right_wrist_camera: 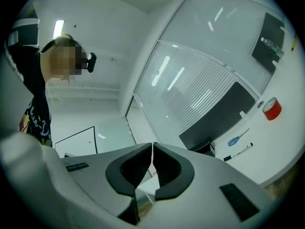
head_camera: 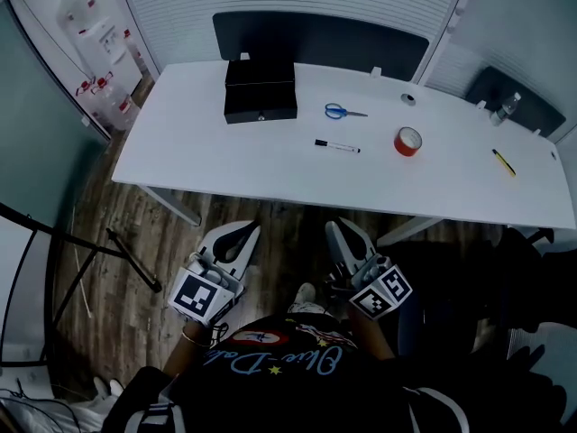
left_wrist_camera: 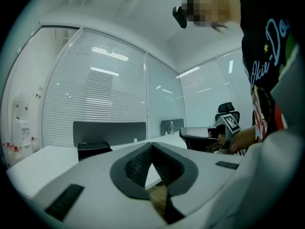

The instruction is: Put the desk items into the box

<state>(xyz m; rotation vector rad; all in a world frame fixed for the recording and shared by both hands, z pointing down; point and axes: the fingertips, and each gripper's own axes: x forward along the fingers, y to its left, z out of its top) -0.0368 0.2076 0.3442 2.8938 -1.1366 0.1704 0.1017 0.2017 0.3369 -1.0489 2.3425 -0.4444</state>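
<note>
My left gripper (head_camera: 245, 231) and right gripper (head_camera: 346, 227) hang at six o'clock, jaws closed on nothing. On the table (head_camera: 216, 165), the black box (head_camera: 261, 90) sits at eleven, with scissors (head_camera: 343, 111), marker (head_camera: 337, 146) and tape (head_camera: 407, 141) toward one.

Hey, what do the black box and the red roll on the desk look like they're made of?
Black box: probably painted metal or hard plastic; matte black, crisp straight edges, small pale spot on its front, maybe a lock.
Red roll: likely adhesive tape; smooth red band wound round an open centre.
</note>
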